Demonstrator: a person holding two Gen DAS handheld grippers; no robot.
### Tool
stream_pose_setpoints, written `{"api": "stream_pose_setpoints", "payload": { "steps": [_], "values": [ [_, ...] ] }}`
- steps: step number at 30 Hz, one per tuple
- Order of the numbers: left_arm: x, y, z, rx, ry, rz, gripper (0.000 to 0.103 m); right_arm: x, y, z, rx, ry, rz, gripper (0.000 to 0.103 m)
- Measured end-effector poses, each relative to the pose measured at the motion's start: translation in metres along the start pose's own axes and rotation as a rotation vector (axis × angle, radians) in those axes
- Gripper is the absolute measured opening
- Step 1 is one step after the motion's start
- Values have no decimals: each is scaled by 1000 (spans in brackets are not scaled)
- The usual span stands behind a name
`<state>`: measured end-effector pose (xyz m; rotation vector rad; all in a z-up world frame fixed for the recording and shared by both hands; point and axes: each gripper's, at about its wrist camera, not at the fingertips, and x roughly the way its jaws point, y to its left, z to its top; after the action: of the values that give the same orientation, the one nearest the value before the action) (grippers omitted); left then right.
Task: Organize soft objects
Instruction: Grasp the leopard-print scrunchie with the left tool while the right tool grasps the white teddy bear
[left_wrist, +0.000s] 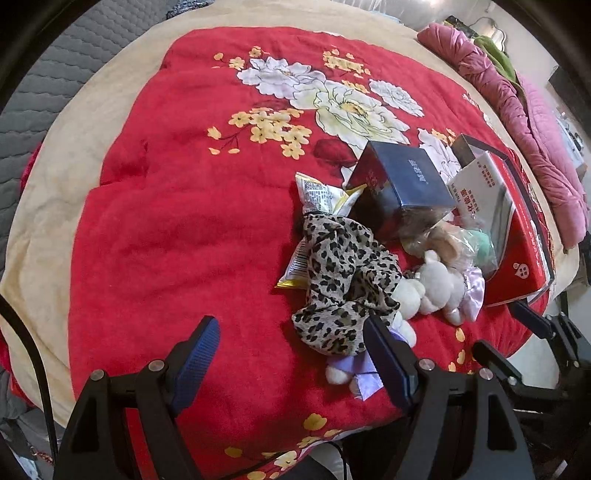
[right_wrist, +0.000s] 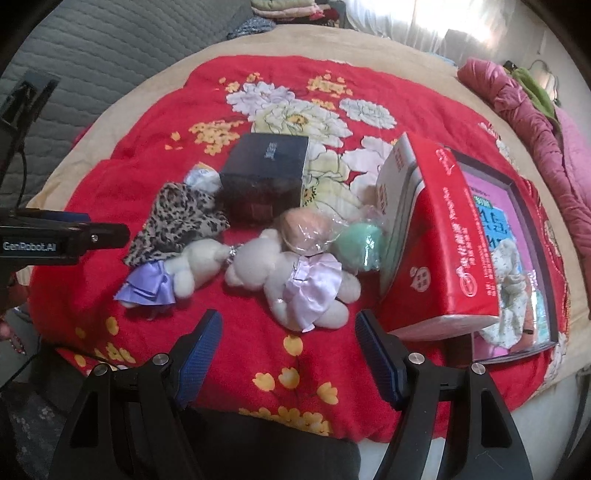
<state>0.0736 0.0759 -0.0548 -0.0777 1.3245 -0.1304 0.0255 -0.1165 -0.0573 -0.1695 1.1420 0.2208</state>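
Both wrist views look steeply down, near, sharing the plush bears (right_wrist: 295, 280) and red quilt (left_wrist: 177, 229).

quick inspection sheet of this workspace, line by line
surface: red floral blanket over a beige cover.
job's things: leopard-print cloth; two white plush bears, one in a purple skirt, one in a pink dress; bagged tan and green soft items.
clutter: dark blue box, red box, snack packet, framed picture.
grippers: left gripper and right gripper, jaws open, empty.
cables: black cable at left.
surroundings: pink quilt, grey quilted padding.
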Motion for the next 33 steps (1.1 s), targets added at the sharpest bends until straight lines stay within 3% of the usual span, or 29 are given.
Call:
{"api": "stream_pose_setpoints", "payload": {
  "steps": [8,21,24,29,33],
  "values": [
    [15,1,5,-12,42,-28,79,37,4,6,-23,72,-55,75],
    [38,7,12,-61,98,-70,79,69,-2,20,6,104,-57,75],
    [42,9,13,-84,115,-92,79,70,-7,19,20,99,-50,64],
    [48,12,13,-114,125,-117,79,66,-15,17,52,90,-7,56],
    [51,15,12,-138,131,-154,69,58,-13,14,45,83,16,52]
  ]
}}
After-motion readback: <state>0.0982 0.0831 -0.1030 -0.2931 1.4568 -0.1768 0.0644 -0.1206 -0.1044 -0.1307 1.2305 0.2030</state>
